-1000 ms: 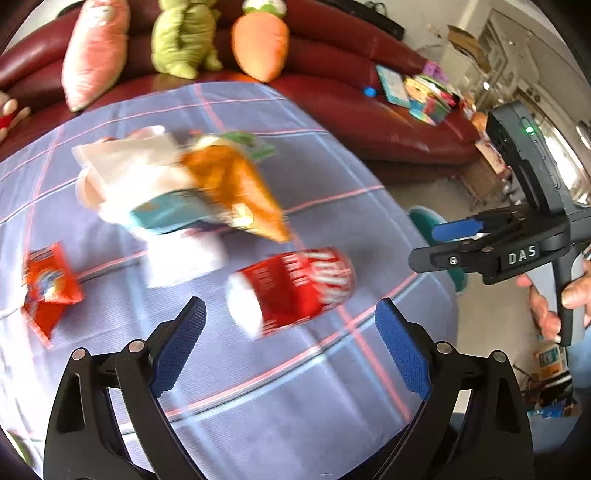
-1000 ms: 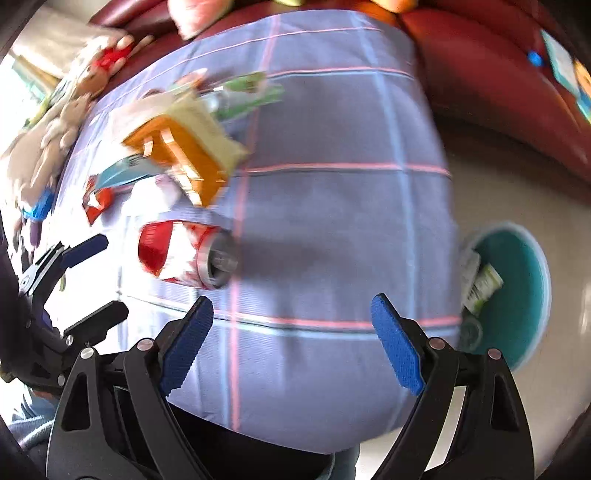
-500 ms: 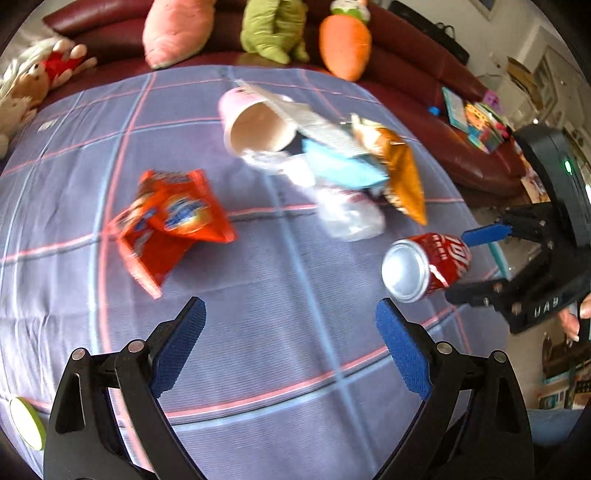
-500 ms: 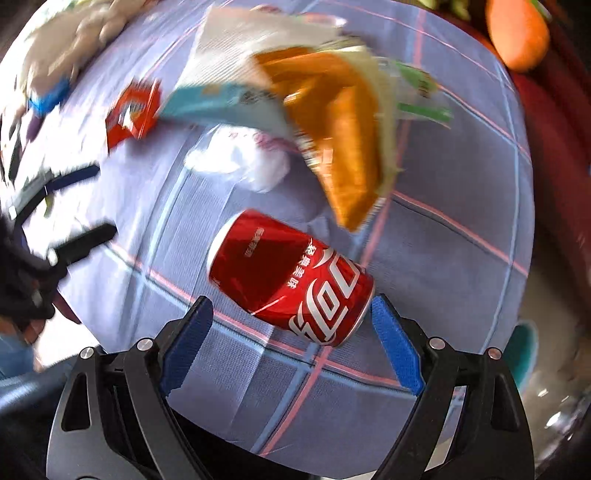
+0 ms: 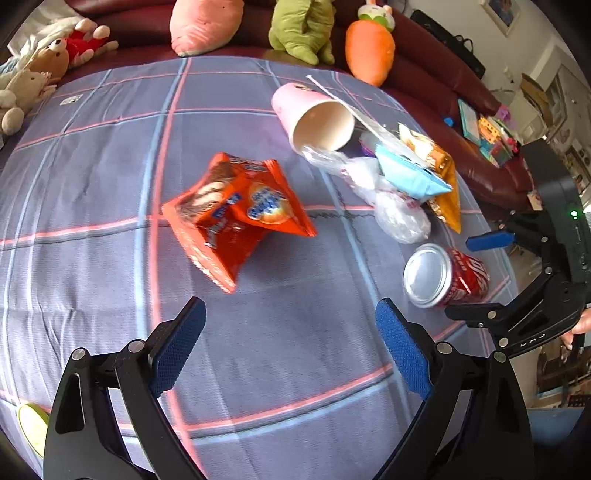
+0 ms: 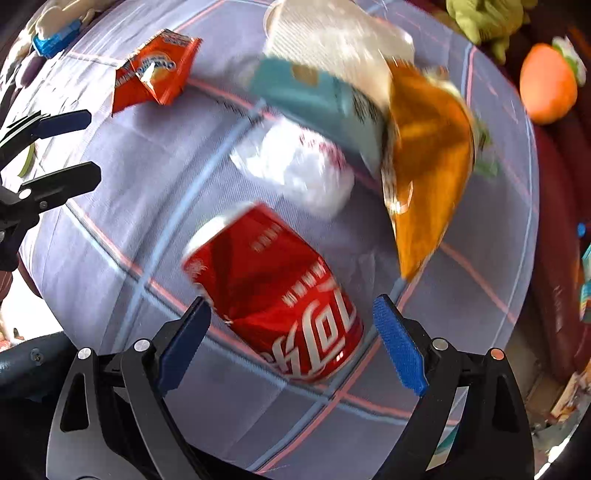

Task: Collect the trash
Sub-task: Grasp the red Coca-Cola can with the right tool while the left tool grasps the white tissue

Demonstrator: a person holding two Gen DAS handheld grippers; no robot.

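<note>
A red cola can lies on its side on the plaid-covered table, partly between the open fingers of my right gripper; it also shows in the left wrist view with the right gripper around it. My left gripper is open and empty, a little short of a red-orange snack bag. Behind lie a pink paper cup, a clear plastic bag, a light blue packet and an orange wrapper.
A dark red sofa behind the table holds a pink cushion, a green plush and a carrot plush. Stuffed toys sit at the far left. The table edge drops off just past the can.
My left gripper swung left, from facing the can to facing the snack bag. My right gripper moved in so the can now lies between its fingers.
</note>
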